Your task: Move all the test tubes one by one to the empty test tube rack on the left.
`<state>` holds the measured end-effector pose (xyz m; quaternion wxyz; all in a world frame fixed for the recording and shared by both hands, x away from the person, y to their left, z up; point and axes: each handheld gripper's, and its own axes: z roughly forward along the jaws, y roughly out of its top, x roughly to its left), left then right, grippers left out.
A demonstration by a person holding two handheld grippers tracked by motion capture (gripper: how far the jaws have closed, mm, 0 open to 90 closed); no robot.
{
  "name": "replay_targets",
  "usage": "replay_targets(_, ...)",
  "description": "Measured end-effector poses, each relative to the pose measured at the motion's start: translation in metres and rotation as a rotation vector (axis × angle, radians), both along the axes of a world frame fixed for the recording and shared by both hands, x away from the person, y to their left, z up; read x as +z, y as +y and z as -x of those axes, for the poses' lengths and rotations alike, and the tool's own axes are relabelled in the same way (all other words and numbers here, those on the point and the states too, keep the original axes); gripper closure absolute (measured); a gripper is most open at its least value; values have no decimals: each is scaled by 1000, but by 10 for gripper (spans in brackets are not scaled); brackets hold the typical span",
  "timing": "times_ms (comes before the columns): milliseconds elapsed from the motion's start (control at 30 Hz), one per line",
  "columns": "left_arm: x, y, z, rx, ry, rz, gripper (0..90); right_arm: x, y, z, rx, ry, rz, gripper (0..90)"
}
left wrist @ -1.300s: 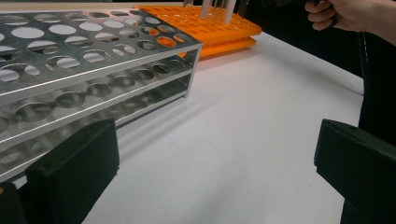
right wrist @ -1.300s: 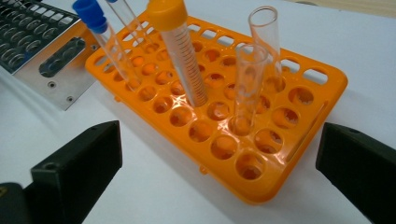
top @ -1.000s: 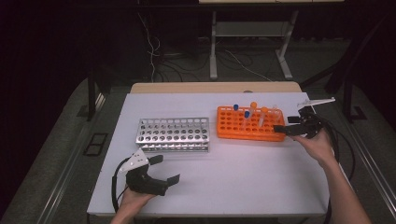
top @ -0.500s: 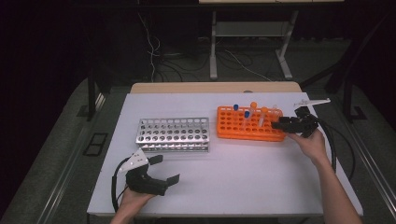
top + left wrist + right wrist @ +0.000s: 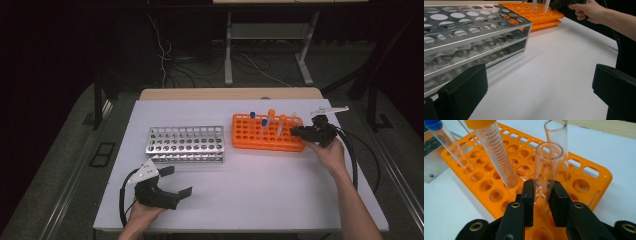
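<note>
Since a second ago, right gripper (image 5: 541, 195) has just closed, pinching the open tube (image 5: 548, 167) at the orange rack's (image 5: 250, 135) three o'clock end to lift it; left gripper (image 5: 172, 182) waits spread.

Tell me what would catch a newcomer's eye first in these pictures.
The bright orange rack at the table's far right stands out, with capped tubes standing in it. At its right end the right tool has just closed its jaws on an open clear tube that stands in the rack. The empty metal rack sits mid-table, and the left tool rests open near the front edge.
</note>
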<state>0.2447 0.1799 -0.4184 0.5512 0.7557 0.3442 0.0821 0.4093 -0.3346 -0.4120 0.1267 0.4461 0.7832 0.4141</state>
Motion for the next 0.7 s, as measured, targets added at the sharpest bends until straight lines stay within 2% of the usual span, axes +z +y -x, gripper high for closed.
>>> replay_targets(233, 0, -1, 0, -1, 2, -1, 0, 10, -1, 3, -2, -20, 4, 748)
replay_targets(400, 3, -3, 0, -9, 7, -6, 0, 26, -4, 8, -4, -46, 16, 748)
replay_targets(600, 7, -4, 0, -13, 5, -4, 0, 37, -7, 15, 2, -43, 9, 748)
replay_targets(700, 9, -5, -1, -14, 7, -6, 0, 43, -8, 22, 26, -36, 3, 748)
